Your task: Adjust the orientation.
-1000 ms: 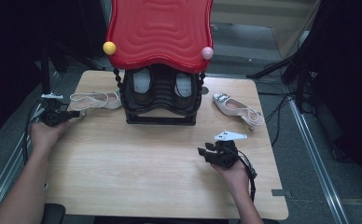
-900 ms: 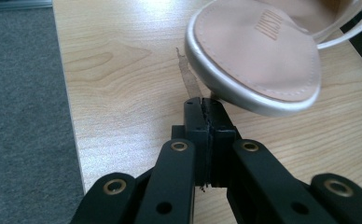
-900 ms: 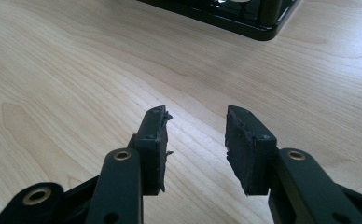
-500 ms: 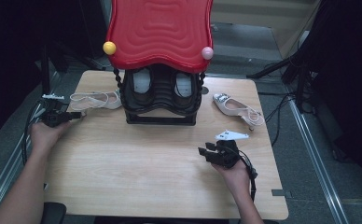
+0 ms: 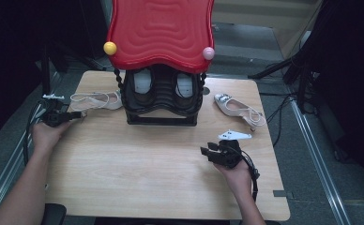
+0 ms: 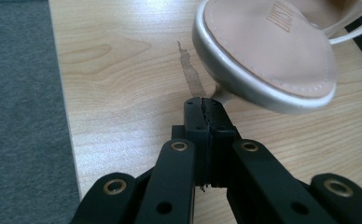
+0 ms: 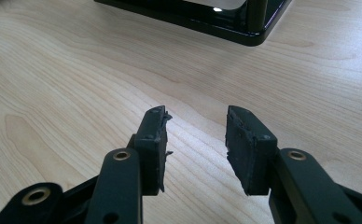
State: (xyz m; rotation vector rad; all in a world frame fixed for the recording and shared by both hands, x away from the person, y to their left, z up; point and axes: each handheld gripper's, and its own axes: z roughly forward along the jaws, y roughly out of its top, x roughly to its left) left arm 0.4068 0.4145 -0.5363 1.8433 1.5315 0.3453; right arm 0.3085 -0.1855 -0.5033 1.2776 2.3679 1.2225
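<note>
Closest to the camera, the person's forearms come in from the bottom edge of the high view. The right gripper (image 5: 207,153) rests low on the wooden table (image 5: 138,178), somewhat to the right of the middle, jaws parted with nothing between them; the right gripper view just has bare wood grain between the two pads. So that one's basically idle right now.

Over at the left edge of the table, the left gripper (image 5: 79,114) has its jaws squeezed right together. In the left gripper view the tips (image 6: 202,108) sit just at the underside of the left sandal (image 6: 268,51), near the heel end, but whether they've actually pinched anything (a strap, the heel) is hard to tell, it looks more like they're closed on nothing and merely touching or almost touching the shoe.

Further back, that pale strappy sandal lies on the table just left of the black shoe rack (image 5: 161,101), and its partner, the right sandal (image 5: 238,108), lies well to the right of the rack. The rack already holds a pair of white shoes (image 5: 163,84) under the big red wavy top (image 5: 160,33).

Judging by that, the job looks barely started: both sandals are still lying out on the table, neither lifted, and both would still need to go onto the rack.
</note>
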